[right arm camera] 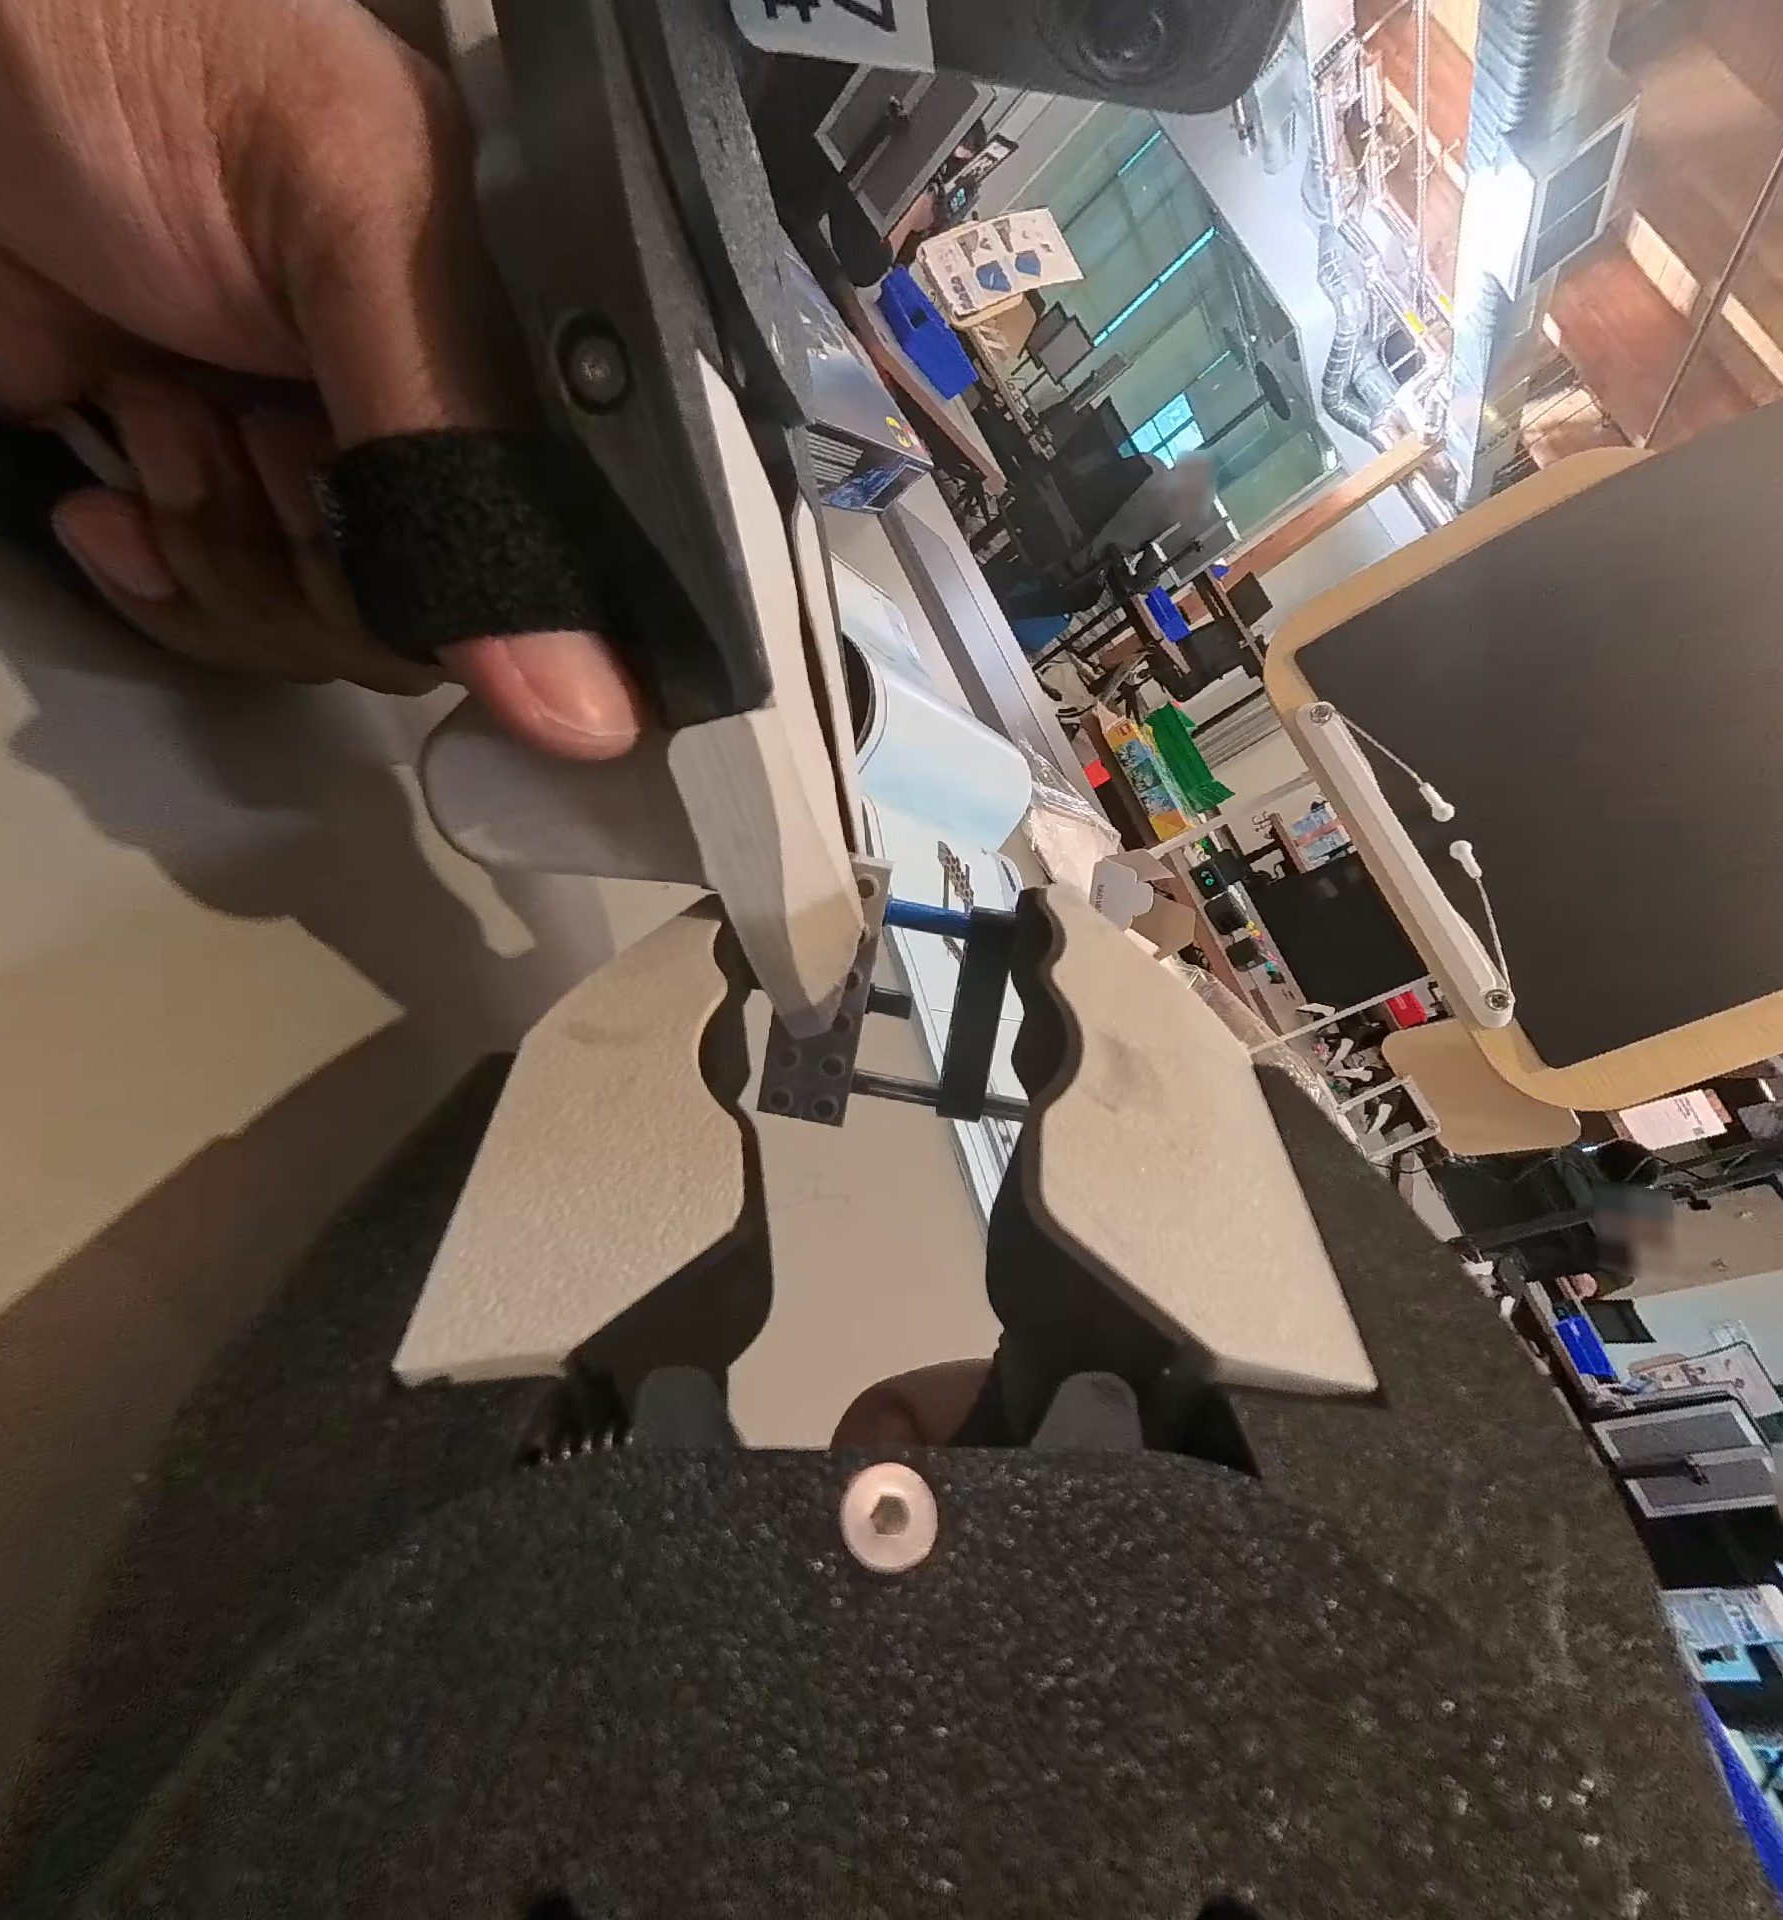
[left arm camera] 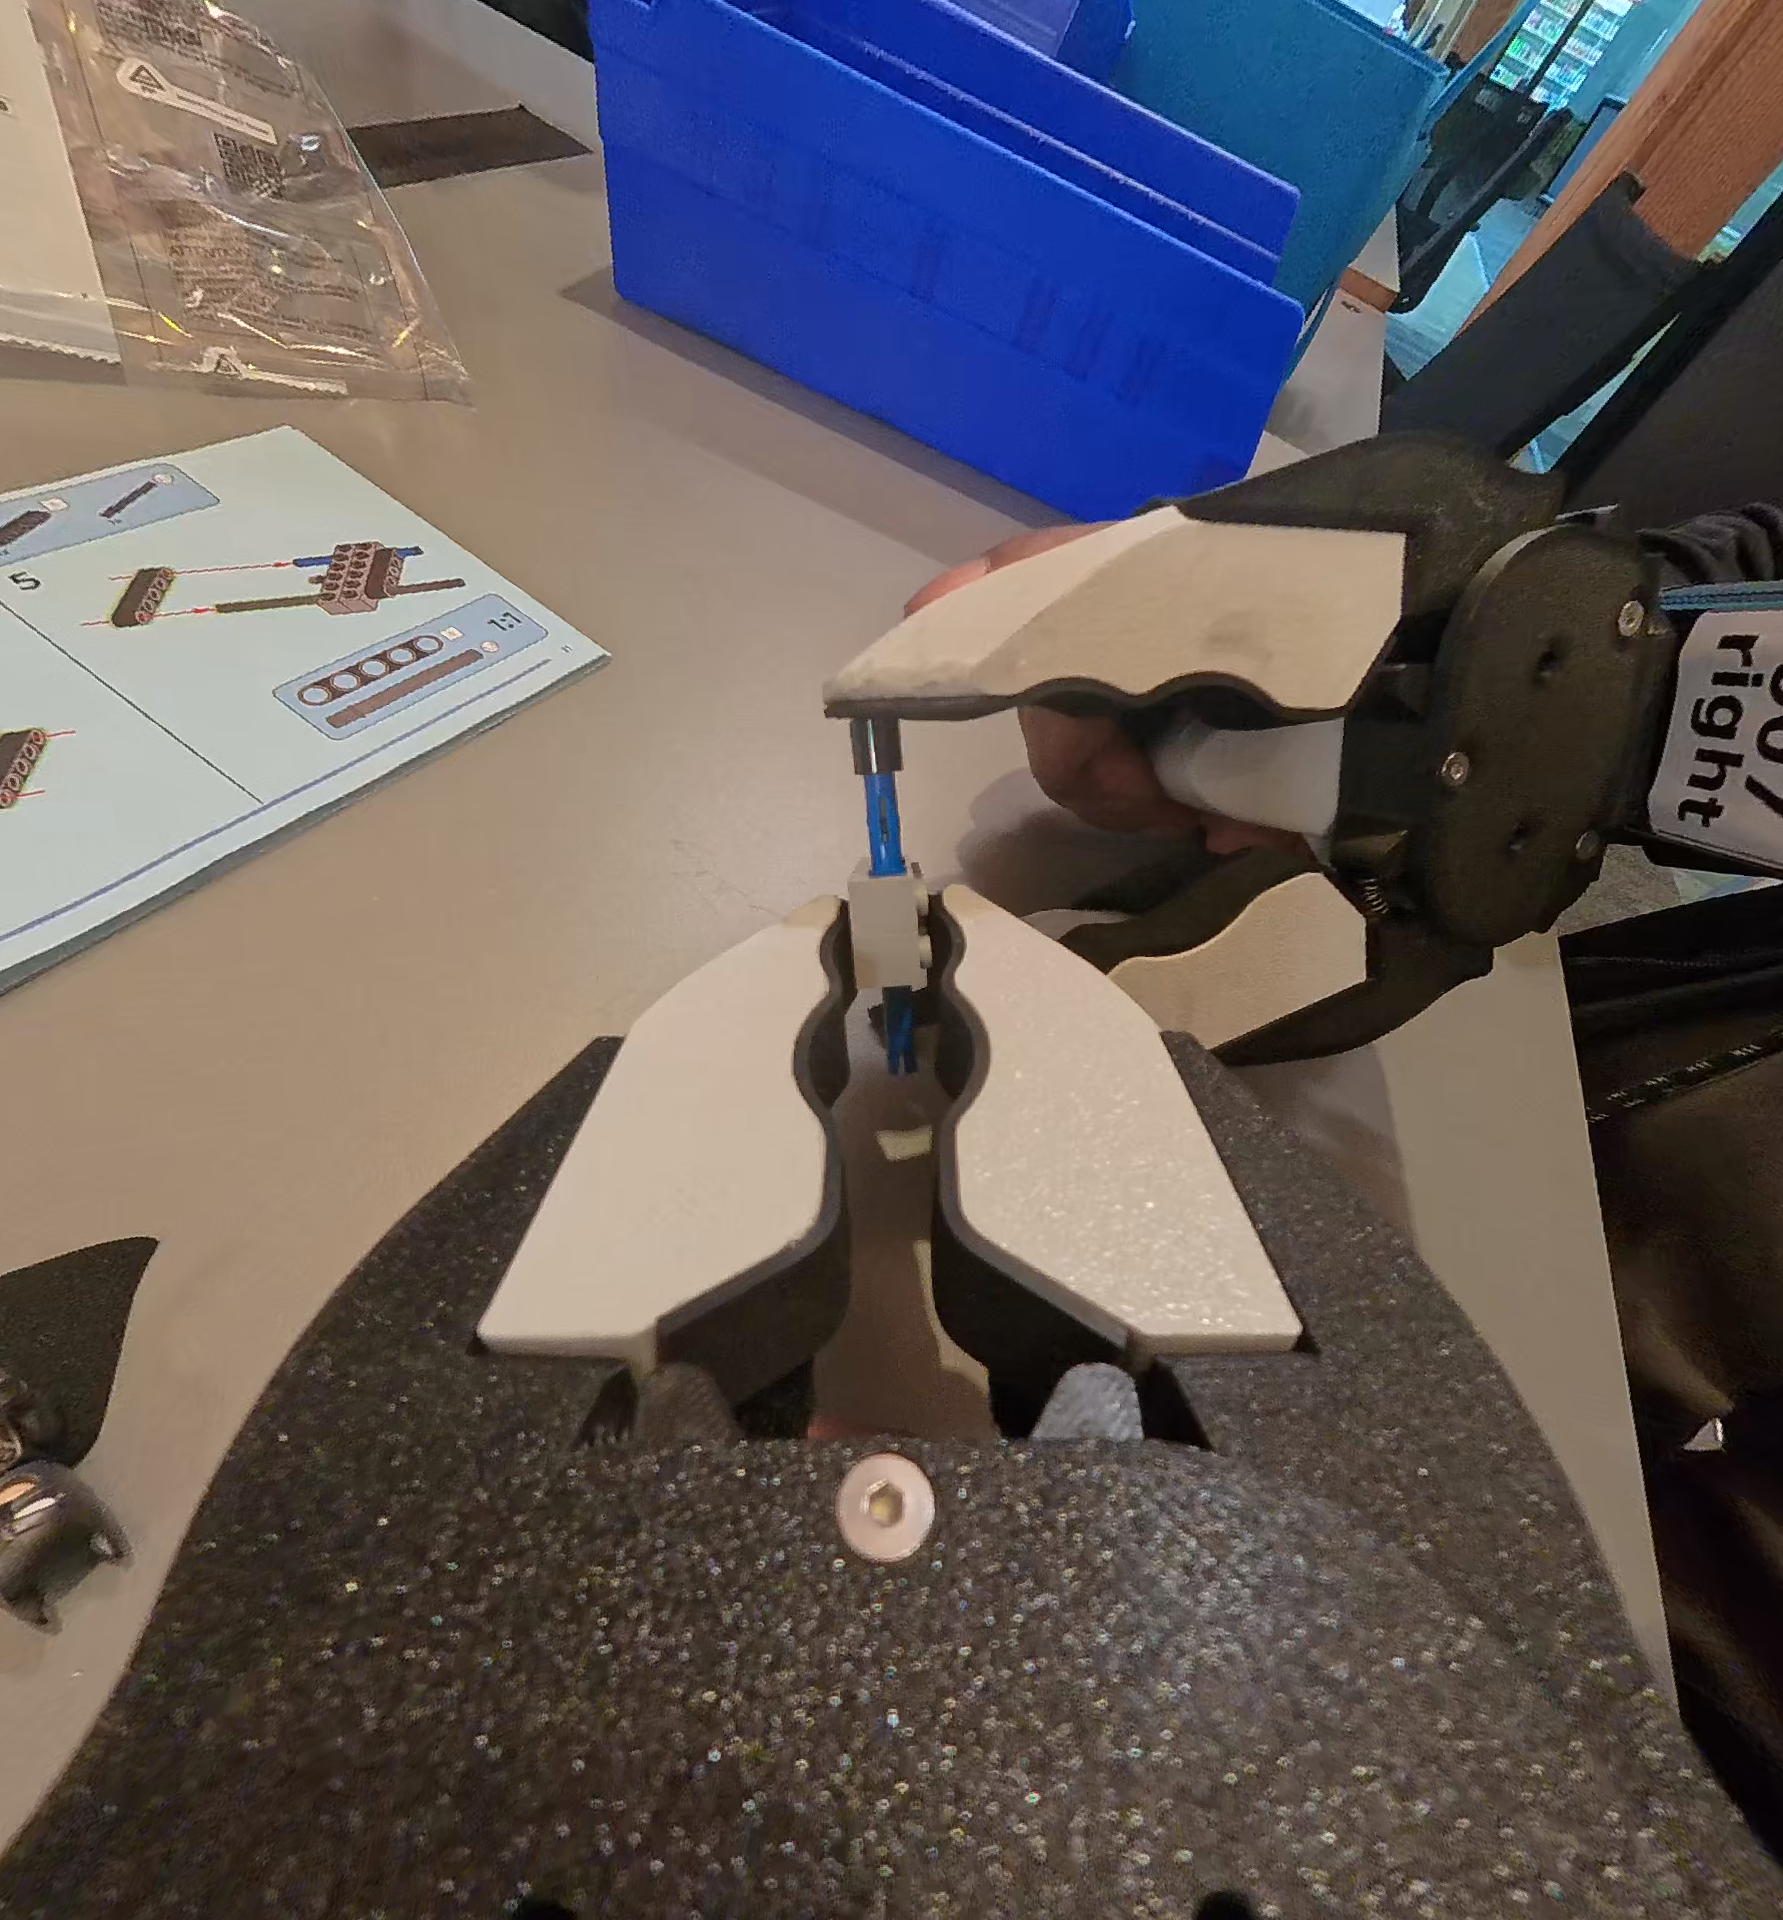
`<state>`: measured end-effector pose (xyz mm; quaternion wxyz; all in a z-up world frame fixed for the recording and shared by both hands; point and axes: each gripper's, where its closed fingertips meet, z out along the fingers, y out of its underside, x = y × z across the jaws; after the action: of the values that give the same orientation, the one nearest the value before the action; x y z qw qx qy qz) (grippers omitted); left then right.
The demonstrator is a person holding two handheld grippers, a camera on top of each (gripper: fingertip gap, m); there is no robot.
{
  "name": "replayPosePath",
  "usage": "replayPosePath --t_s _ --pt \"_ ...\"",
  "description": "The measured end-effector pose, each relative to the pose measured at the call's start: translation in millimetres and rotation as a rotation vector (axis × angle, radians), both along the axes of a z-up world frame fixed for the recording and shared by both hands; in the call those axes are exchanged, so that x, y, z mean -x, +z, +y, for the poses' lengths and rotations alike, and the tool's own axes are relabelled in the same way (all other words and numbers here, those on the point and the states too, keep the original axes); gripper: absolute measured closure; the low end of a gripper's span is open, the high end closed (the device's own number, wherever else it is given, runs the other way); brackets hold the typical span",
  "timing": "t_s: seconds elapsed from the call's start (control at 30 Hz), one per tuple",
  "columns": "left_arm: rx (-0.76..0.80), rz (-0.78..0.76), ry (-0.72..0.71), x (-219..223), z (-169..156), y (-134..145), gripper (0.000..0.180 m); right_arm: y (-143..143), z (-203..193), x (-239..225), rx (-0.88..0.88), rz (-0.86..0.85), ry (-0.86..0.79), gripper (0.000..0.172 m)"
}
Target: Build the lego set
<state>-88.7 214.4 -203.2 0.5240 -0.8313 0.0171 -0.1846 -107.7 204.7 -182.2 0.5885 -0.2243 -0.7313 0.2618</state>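
Left tool [left arm camera: 892, 935] clenched on small grey studded plastic brick assembly [left arm camera: 889, 928] above grey surface [left arm camera: 554, 935]. Right tool [right arm camera: 871, 997] spread, one finger touching black beam [right arm camera: 975, 1039] on blue axle [left arm camera: 880, 821]. Skewed pressure could jam beam or twist assembly loose.

A small grey studded plastic brick [left arm camera: 889, 925] carries a bright blue plastic axle [left arm camera: 882, 821] tipped black, beside a deep-blue plastic bin [left arm camera: 928, 312] on the plain beige-grey worktop [left arm camera: 554, 935].

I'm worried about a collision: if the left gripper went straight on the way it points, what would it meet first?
The right gripper's upper finger. The left gripper clamps a grey brick whose blue axle and black end piece reach that finger's underside, seemingly touching.
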Motion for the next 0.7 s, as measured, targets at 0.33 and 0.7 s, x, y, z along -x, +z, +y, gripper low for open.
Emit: replayPosePath --t_s 0.33,0.7 --pt "0.007 0.011 0.007 0.5 0.6 -0.9 0.168 -1.4 0.8 -0.1 -0.004 -0.003 -0.002 0.123" --pt "0.024 0.014 0.014 1.3 1.0 -3.3 0.169 -4.3 -0.6 -0.1 -0.037 0.000 -0.006 0.130"
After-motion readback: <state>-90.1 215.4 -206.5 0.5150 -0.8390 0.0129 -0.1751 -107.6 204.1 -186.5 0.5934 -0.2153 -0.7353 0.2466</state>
